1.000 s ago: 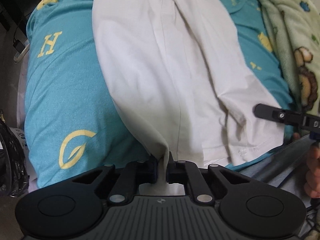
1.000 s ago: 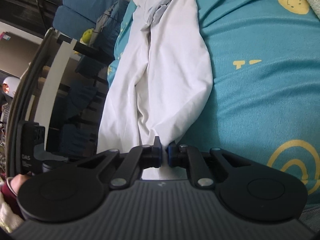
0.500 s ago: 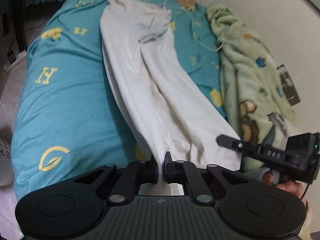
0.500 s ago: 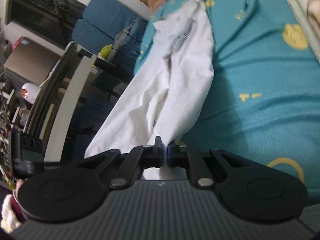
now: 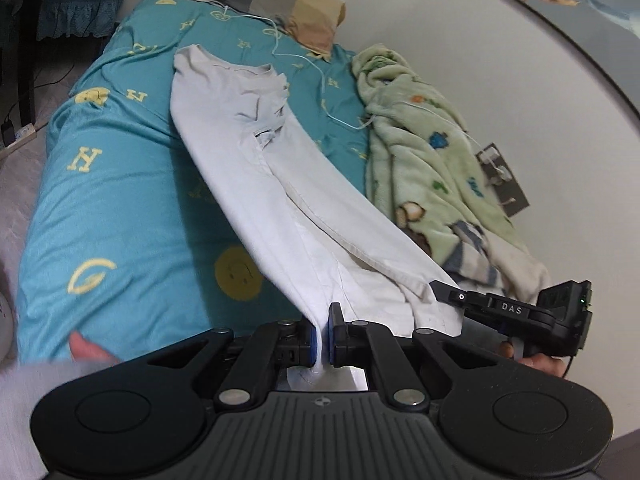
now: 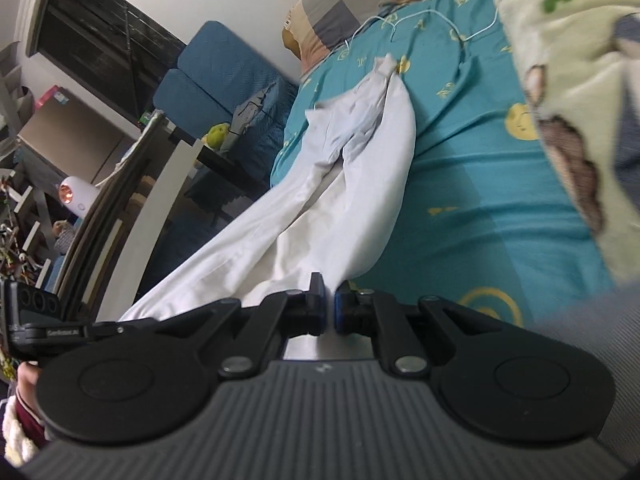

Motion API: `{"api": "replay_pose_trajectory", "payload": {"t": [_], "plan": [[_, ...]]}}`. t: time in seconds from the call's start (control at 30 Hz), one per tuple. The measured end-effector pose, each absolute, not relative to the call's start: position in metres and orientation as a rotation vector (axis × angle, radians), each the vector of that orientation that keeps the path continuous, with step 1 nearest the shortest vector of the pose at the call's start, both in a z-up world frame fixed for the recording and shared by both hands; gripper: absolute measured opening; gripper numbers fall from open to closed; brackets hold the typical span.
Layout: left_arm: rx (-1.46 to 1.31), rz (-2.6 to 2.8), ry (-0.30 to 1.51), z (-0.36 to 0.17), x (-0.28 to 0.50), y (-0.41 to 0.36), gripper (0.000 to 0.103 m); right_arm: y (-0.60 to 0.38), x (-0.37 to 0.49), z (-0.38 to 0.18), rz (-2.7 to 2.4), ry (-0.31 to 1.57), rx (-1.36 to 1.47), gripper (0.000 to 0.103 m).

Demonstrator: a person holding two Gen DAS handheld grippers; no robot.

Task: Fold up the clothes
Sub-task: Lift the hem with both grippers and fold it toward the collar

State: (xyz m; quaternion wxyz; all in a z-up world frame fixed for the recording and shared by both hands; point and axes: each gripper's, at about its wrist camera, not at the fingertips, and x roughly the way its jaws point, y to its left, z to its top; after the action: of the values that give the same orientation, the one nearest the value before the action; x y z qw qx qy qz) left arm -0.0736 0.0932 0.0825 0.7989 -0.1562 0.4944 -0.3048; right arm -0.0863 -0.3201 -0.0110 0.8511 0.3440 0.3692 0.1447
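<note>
Both our left gripper point(image 5: 320, 334) and right gripper point(image 6: 328, 308) pinched the white garment's point(image 5: 256, 168) hem, lifted; next, we judged, carry it toward the collar.

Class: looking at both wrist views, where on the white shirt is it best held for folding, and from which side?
By the near hem corners, approached from the foot of the bed. The white shirt lies lengthwise, collar far; left gripper and right gripper each pinch a corner there.

Black grippers point(image 5: 319, 338), blue pads, silver screws, ribbed grey housing ("DAS" lettering on right gripper point(image 5: 440, 289)).
</note>
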Motion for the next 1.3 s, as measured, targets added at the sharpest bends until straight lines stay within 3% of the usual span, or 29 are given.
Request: {"api": "replay_pose_trajectory", "payload": {"t": [0.33,0.77,1.03,1.3], "plan": [[-0.409,-0.685,1.024,0.066,-0.121,0.108,0.005,-0.325,-0.121,-0.007,0.315,0.809,0.717,0.008],[-0.432,-0.550,0.856,0.076,0.055,0.078,0.006,-0.328,0.056,-0.002,0.200,0.738,0.772,0.008],[-0.409,-0.423,0.889,0.002,0.185,0.056,0.006,-0.329,0.175,-0.064,0.138,0.794,0.734,0.008],[-0.265,-0.348,0.995,-0.082,0.249,0.028,0.007,-0.323,0.231,-0.127,0.098,0.864,0.607,0.008]]}}
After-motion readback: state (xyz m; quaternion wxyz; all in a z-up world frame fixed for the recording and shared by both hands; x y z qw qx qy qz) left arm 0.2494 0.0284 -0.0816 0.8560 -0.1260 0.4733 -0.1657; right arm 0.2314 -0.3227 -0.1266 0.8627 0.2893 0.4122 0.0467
